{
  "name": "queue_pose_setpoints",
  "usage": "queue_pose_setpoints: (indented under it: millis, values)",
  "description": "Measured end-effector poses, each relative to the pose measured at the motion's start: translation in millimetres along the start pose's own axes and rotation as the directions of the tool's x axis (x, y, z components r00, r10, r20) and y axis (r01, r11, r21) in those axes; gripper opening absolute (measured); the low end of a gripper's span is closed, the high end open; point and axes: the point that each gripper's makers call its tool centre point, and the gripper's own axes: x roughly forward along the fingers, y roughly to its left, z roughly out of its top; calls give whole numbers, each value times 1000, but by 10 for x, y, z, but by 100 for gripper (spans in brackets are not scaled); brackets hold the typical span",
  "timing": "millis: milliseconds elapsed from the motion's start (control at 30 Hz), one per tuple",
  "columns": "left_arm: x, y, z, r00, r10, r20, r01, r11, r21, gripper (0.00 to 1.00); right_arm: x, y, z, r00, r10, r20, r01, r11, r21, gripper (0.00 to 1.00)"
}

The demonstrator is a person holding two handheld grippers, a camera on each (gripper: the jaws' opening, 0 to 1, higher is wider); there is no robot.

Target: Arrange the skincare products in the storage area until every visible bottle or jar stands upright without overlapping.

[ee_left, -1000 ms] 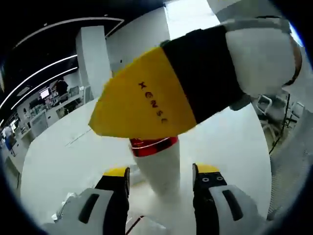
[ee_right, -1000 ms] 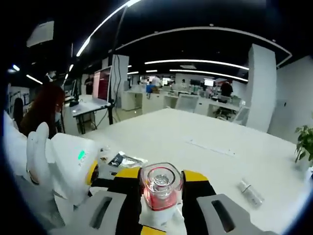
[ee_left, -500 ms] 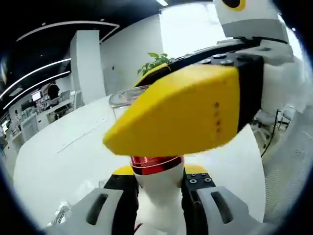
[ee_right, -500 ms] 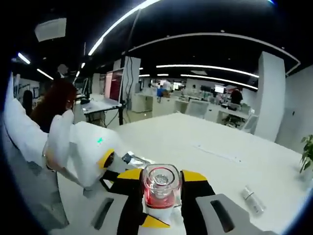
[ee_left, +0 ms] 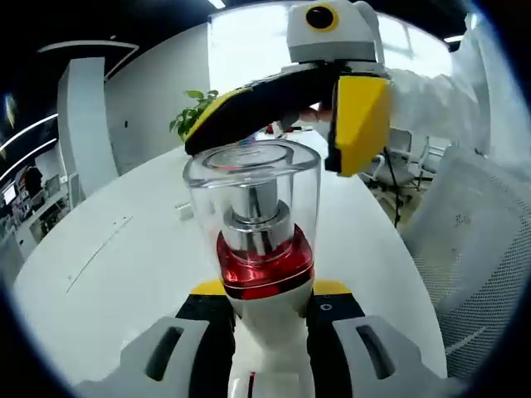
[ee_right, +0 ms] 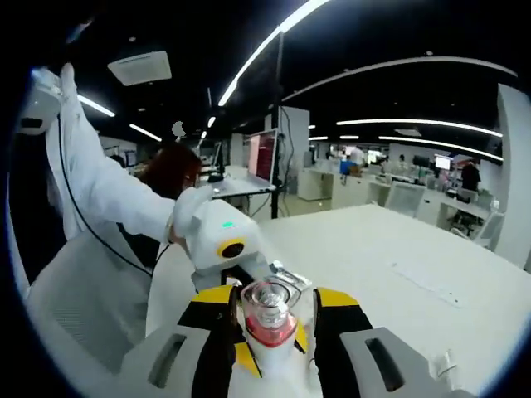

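Gripping one white pump bottle [ee_left: 267, 274] from opposite ends above the long white table [ee_left: 124, 265]: left gripper [ee_left: 267, 303] with both black, yellow-tipped jaws pressed flat against the white body just under the red metallic collar [ee_left: 265, 267], closed firmly on it. Pointing away from that camera along the jaws, with the clear cap [ee_left: 253, 186] over the silver pump head in the middle of the left gripper view. Coming in beyond the cap, the right gripper [ee_left: 332, 99], one yellow pad just right of the cap's top, its black arm lying across just behind the rim; from here cannot tell whether those jaws touch the bottle. Seen from the right gripper view, the same pump bottle [ee_right: 270, 319] end-on, clear cap and red collar toward the lens, wedged between the right gripper [ee_right: 270, 311]'s two jaws, which sit tight against both sides of it. Just behind the bottle there, the left gripper [ee_right: 228, 249] with its white housing, carried by a white sleeve [ee_right: 99, 191]. Standing past the table's far edge behind the cap, a green potted plant [ee_left: 192, 116]; right of the table, a white mesh chair [ee_left: 473, 240].
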Motion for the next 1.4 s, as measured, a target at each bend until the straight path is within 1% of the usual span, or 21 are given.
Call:
queue_pose_setpoints:
  millis: [167, 200, 333, 433, 533, 567, 667, 767, 800, 900, 933, 967, 1000, 1033, 1067, 1100, 1167, 1233, 1267, 1333, 1400]
  values:
    - [7, -131, 26, 997, -79, -1, 79, 995, 55, 28, 126, 96, -90, 996, 77, -40, -78, 997, -23, 29]
    - [7, -153, 27, 996, -91, -2, 91, 994, 58, 28, 153, 133, -122, 992, 111, -53, -113, 993, -25, 29]
    - [-4, -270, 29, 989, -146, 2, 146, 987, 72, 28, 155, 172, -89, 989, 145, -29, -146, 989, -23, 25]
    - [6, -292, 44, 990, -140, 3, 139, 986, 87, 29, 144, 166, -96, 988, 147, -36, -148, 989, -21, 24]
    - [9, -228, 45, 996, -85, -17, 87, 990, 115, 32, 141, 148, -98, 993, 110, -52, -112, 993, -40, 24]
    - [8, -222, 46, 997, -82, -17, 83, 990, 114, 33, 144, 113, -99, 995, 80, -54, -82, 996, -32, 24]
    - [-9, -95, 35, 1000, 0, -16, 2, 994, 109, 36, 148, 32, -105, 998, 2, -63, -3, 1000, -15, 23]
    - [-9, -24, -1, 996, 82, -27, -80, 995, 57, 44, 156, -47, -100, 991, -111, -74, 111, 994, -4, 23]
    - [-7, 5, 1, 994, 106, -21, -105, 993, 48, 45, 162, -79, -92, 984, -164, -69, 166, 986, 15, 23]
    - [-14, 145, -16, 976, 218, -22, -218, 976, 0, 43, 171, -104, -80, 967, -249, -56, 251, 967, 44, 23]
    - [-4, 160, 12, 972, 234, -14, -234, 972, -11, 41, 166, -130, -78, 952, -301, -57, 304, 950, 68, 23]
    - [6, 158, 52, 969, 247, -1, -247, 969, -11, 41, 160, -141, -73, 942, -330, -58, 333, 941, 51, 23]
    - [13, 155, 82, 966, 258, 12, -258, 966, -12, 41, 156, -137, -79, 935, -350, -64, 354, 931, 86, 23]
    - [9, 174, 86, 953, 303, 6, -303, 952, -29, 42, 144, -122, -80, 927, -369, -67, 374, 922, 97, 23]
    - [24, 164, 103, 949, 314, 14, -314, 949, -20, 43, 141, -137, -70, 909, -412, -62, 416, 905, 90, 23]
    - [26, 169, 104, 946, 325, 14, -325, 945, -24, 44, 141, -140, -68, 899, -433, -63, 437, 893, 103, 23]
    - [40, 186, 72, 930, 368, 0, -368, 930, -12, 45, 128, -175, -80, 876, -477, -74, 483, 869, 111, 23]
    - [27, 230, 72, 903, 430, -3, -430, 902, -28, 42, 138, -176, -75, 865, -497, -71, 502, 858, 113, 23]
    - [11, 275, 64, 887, 461, -6, -461, 886, -47, 40, 134, -180, -75, 853, -517, -74, 522, 845, 115, 23]
    - [21, 275, 61, 883, 470, -11, -469, 879, -80, 39, 166, -161, -61, 849, -523, -73, 528, 841, 115, 23]
    - [9, 260, 59, 881, 473, -11, -473, 879, -59, 38, 187, -124, -49, 861, -505, -66, 509, 857, 80, 24]
